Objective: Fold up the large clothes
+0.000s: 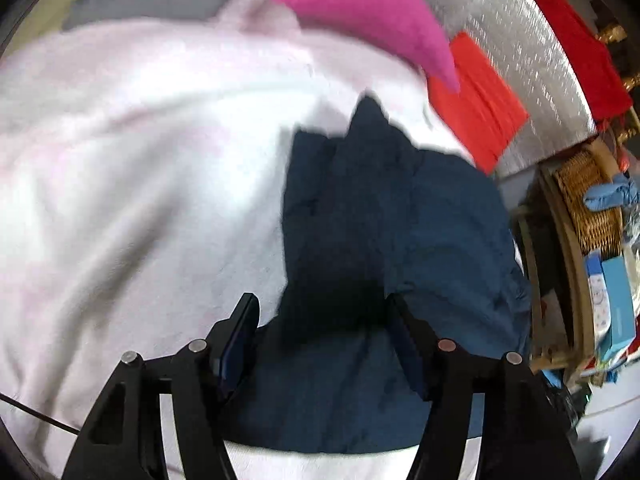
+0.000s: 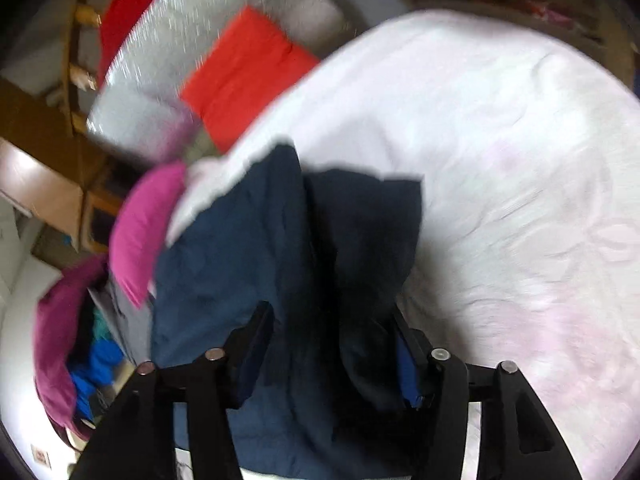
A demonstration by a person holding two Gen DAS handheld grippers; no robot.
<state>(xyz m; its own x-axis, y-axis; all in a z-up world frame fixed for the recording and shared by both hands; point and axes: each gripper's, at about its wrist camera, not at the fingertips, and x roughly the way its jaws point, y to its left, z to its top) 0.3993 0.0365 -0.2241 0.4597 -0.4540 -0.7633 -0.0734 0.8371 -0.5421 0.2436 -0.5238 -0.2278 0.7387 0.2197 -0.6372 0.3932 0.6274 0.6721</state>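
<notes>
Left wrist view looks down on a dark navy garment (image 1: 360, 208) bunched in folds on a pale pink-white bed cover (image 1: 132, 160). The left gripper (image 1: 324, 332) has its 2 fingers spread partway, and navy cloth fills the gap between them; whether the pads press on it I cannot tell, since blur and shadow hide the contact. A magenta cushion (image 1: 360, 12) and an orange-red folded cloth (image 1: 476, 100) lie beyond the garment, with a wicker basket (image 1: 588, 196) off to the right. Right wrist view shows the same navy garment (image 2: 248, 248) heaped near the bed cover's (image 2: 500, 160) edge. The right gripper (image 2: 332, 340) is likewise partly spread with dark cloth between its fingers, the grip itself unclear. Magenta cushion (image 2: 140, 232) sits left of the garment, orange-red cloth (image 2: 248, 72) farther back.
</notes>
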